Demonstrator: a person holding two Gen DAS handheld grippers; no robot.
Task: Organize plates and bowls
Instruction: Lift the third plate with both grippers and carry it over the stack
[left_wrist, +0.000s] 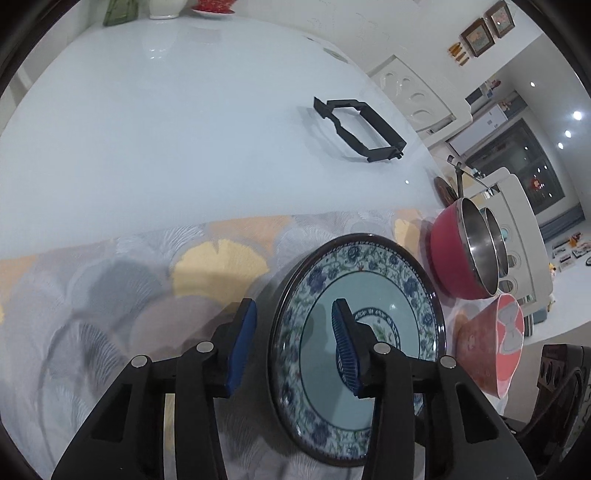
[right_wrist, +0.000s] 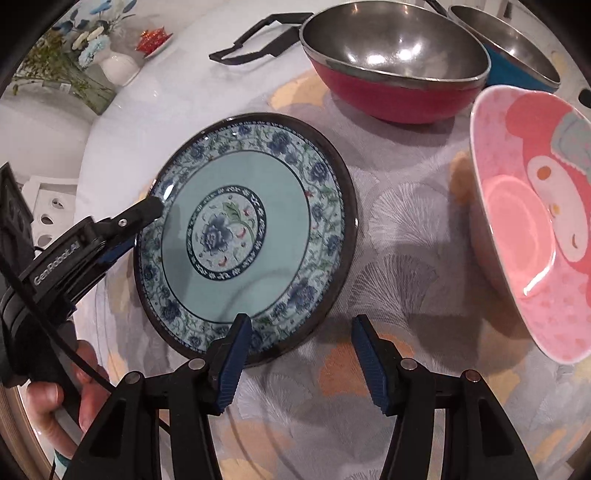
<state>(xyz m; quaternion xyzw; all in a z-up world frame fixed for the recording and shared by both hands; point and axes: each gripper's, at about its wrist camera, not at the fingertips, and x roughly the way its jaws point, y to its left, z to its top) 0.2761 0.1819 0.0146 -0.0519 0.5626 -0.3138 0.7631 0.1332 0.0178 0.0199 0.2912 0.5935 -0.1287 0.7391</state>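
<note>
On mat, table edge: plate (right_wrist: 243, 236) lies flat on patterned mat (right_wrist: 399, 229); red bowl (right_wrist: 395, 92) and blue bowl (right_wrist: 517, 70) behind it, pink bowl (right_wrist: 532, 221) to its right.
L gripper (left_wrist: 295, 347): jaws straddle plate's left rim, one finger over the plate face, one outside. Part spread; can't tell if pads press the rim yet.
R gripper (right_wrist: 301, 363): spread, holds nothing; hovers at plate's near edge, one finger over rim, other over bare mat.
Step (my guess): L about to pinch the rim to lift plate.
Risk 1: rim is low and glossy, so a shallow bite could slip and plate drops back on mat.
Risk 2: one-sided grip, so plate may tilt or swing once up, poss. knock pink bowl, which sits near.
Risk 3: R finger just above near rim; if it dips, may bump or pin the plate while L lifts.
Risk 4: lower finger may snag mat fabric and drag it, shifting bowls.
Plate look: round, shallow; dark rim, blue floral band w/ green vines, pale teal field, flower medallion at centre. Shiny glaze, looks clean, no chips visible.
Other: black frame (left_wrist: 358, 129) on bare table (left_wrist: 166, 129), well apart.
</note>
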